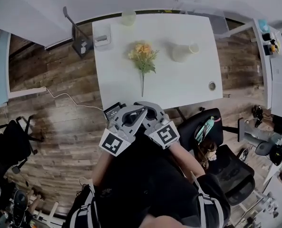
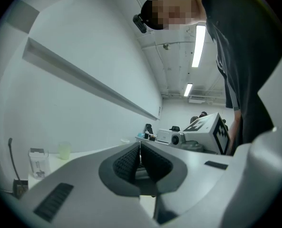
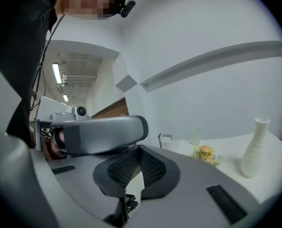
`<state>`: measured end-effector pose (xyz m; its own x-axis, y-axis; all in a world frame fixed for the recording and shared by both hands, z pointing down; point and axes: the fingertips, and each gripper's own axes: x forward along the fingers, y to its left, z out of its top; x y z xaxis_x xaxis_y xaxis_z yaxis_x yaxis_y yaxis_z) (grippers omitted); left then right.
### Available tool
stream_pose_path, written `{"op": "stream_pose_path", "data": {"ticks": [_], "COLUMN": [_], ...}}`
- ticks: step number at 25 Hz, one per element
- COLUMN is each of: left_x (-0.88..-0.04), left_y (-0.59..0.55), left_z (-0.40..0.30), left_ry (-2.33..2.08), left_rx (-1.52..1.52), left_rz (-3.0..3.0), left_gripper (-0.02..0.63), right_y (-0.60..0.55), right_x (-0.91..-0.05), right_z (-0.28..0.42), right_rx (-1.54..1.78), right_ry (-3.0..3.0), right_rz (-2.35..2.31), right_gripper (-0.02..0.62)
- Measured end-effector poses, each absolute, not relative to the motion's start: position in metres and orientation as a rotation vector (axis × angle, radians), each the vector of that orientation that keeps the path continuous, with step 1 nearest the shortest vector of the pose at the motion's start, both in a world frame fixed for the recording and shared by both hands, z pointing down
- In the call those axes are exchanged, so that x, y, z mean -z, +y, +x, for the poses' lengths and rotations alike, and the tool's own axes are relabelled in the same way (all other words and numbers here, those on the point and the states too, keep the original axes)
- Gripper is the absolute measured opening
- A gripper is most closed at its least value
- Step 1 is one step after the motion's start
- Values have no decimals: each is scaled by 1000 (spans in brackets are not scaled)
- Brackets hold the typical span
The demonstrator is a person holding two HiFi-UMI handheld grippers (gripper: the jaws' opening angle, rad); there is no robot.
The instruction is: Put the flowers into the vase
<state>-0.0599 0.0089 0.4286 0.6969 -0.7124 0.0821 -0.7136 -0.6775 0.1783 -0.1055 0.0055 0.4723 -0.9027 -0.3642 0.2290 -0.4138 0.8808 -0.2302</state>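
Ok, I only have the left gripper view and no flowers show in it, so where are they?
Observer: The flowers lie flat on the white table, stem toward its near edge.
Operator: And the vase?
Observer: The vase stands upright to the flowers' right, apart from them.
Operator: Is the right gripper carrying anything?
Observer: No, the right gripper is shut, nothing between its jaws.

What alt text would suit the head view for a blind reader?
Seen from above, a bunch of flowers lies on a white table with a white vase to its right. At the table's near edge a person holds the left gripper and right gripper close together, both shut and empty.
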Motion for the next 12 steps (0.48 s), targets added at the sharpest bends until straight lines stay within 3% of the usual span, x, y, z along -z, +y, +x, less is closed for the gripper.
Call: {"op": "stream_pose_path", "data": {"ticks": [8,10,12], "left_x": [-465,-471,-472], "left_y": [-28,-34,-38], "left_z": [-104,-108,-105], "left_ry": [-1390,-1426,-1420], "left_rx": [-123,-88,-60], "left_rz": [2529,2432,2413], "left_gripper": [44,44,44], "right_y": [-65,-82,-104], "right_x": [-553,-572,-584], "right_z": [-81,-72,-69], "right_rx": [-469,-492,-528], "right_ry": [-2562,-2482,-2420], "right_rz": [834,871,918], "right_gripper": [19,131,184]}}
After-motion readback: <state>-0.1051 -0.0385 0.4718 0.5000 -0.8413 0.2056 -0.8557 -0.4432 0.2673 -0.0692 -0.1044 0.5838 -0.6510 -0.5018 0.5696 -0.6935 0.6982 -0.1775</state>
